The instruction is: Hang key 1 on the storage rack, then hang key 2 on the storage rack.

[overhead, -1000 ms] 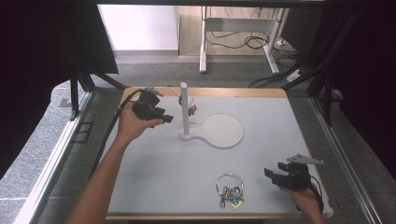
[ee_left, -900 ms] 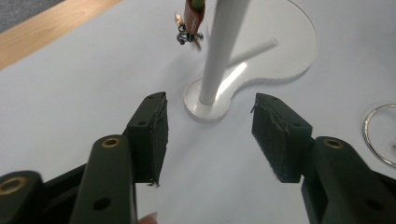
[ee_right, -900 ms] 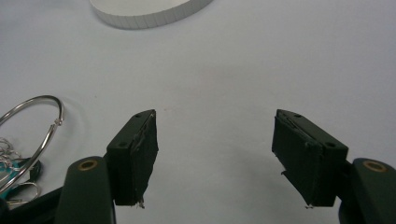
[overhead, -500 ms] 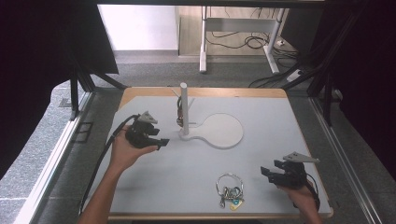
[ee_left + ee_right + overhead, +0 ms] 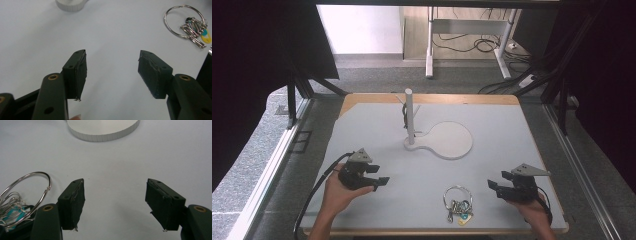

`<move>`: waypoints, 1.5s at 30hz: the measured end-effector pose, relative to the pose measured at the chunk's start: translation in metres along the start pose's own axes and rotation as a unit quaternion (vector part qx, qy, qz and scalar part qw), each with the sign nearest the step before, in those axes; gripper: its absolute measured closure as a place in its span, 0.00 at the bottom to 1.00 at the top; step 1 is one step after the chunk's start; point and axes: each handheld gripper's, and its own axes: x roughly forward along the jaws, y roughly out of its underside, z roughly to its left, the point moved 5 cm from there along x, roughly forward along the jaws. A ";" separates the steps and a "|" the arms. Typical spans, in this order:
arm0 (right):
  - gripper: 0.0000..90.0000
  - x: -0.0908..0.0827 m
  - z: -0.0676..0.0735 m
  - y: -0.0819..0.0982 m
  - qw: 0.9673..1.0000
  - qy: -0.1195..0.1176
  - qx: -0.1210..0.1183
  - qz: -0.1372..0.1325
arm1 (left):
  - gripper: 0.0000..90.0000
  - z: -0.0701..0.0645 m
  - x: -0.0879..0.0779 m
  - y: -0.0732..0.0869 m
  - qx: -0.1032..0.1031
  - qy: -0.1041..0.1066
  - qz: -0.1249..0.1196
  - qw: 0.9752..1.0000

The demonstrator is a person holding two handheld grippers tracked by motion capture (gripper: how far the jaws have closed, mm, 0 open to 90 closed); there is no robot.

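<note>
Your right gripper [image 5: 115,203] hangs over the white tabletop [image 5: 155,157] with its jaws apart and nothing between them. Just beside your left jaw lies the silver key ring [image 5: 37,180] with its keys [image 5: 12,213]. Ahead sits the round white base [image 5: 102,130].

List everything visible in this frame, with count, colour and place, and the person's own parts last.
key ring: 1, silver ring with keys and yellow and teal tags, near edge of the table, between the grippers
stand: 1, white, round base with upright post, mid-table; something small and dark hangs on the post
table: 1, light grey top, wooden edge
desk legs: grey, on the floor behind, with cables
left gripper: 1, black, near left, jaws open, empty
right gripper: 1, black, near right, jaws open, empty
</note>
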 end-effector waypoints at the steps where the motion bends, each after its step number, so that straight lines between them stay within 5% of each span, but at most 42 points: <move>1: 0.36 -0.001 0.000 0.000 1.000 0.001 -0.002 0.001 | 0.45 0.000 -0.001 0.003 0.005 0.000 0.005 1.000; 4: 0.36 -0.004 0.001 0.000 1.000 0.005 -0.007 0.001 | 0.45 0.001 -0.003 0.008 -0.005 0.012 -0.006 1.000; 11: 0.36 -0.006 0.002 -0.001 1.000 0.007 -0.010 0.000 | 0.44 0.003 -0.008 0.019 -0.017 0.003 -0.007 1.000; 25: 0.44 -0.001 0.027 -0.009 0.996 -0.031 -0.073 0.046 | 0.44 0.001 -0.013 0.025 -0.030 0.011 -0.016 0.999; 30: 0.47 0.001 0.032 -0.021 0.988 -0.027 -0.095 0.116 | 0.44 0.001 -0.017 0.026 -0.030 0.011 -0.019 0.999; 36: 0.54 0.010 0.041 -0.037 0.979 -0.065 -0.070 0.181 | 0.44 0.001 -0.017 0.027 -0.028 0.011 -0.020 0.999; 40: 0.58 0.021 0.054 -0.043 0.966 -0.104 -0.065 0.225 | 0.44 0.000 -0.016 0.027 -0.025 0.008 -0.014 1.000; 43: 0.59 0.030 0.062 -0.044 0.954 -0.107 -0.077 0.270 | 0.44 -0.001 -0.015 0.027 -0.025 0.001 -0.009 1.000; 45: 0.60 0.035 0.065 -0.046 0.949 -0.101 -0.082 0.287 | 0.44 -0.001 -0.015 0.027 -0.025 0.001 -0.009 1.000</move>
